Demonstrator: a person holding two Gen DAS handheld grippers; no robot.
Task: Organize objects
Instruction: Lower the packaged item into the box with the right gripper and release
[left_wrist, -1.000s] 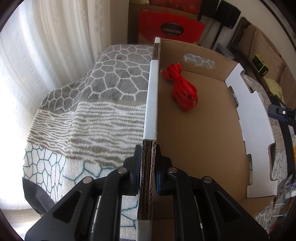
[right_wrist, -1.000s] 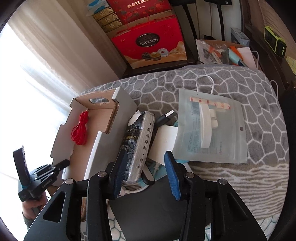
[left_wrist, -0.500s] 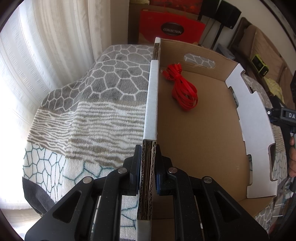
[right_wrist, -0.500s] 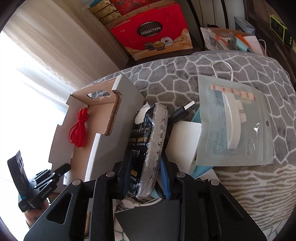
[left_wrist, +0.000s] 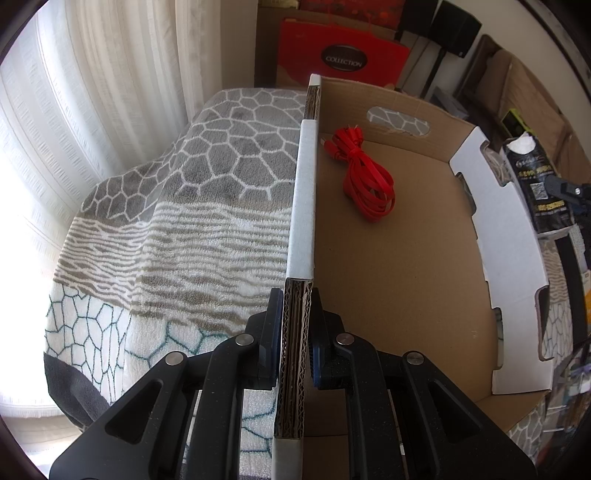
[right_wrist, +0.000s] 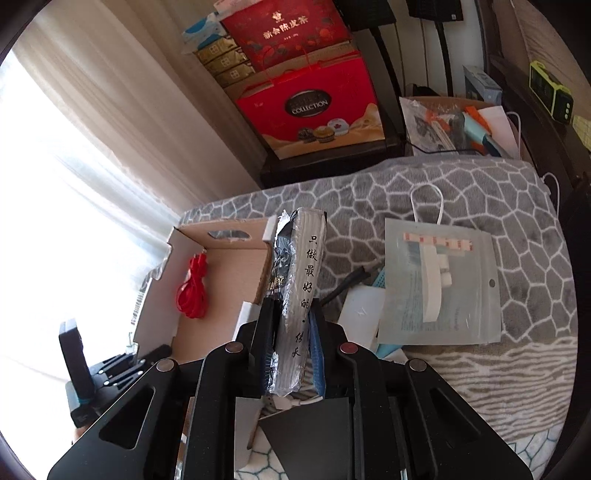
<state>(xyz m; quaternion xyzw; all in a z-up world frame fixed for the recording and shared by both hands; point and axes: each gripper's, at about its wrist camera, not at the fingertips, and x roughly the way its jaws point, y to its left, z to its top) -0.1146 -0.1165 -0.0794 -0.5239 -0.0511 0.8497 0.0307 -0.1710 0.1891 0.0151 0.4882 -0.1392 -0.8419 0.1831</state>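
My left tongs pinch the cardboard box wall to steady it; my right tongs are closing on the foil packet, bound for the box at ten o'clock.

1. A lived-in room of a home, by daylight.
2. Sheer white curtains hang over a bright window.
3. A plush grey-and-white patterned blanket covers the work surface.
4. Red gift boxes of food stand stacked on a dark low stand.
5. A cluttered cardboard tray of small household odds and ends sits beside them.
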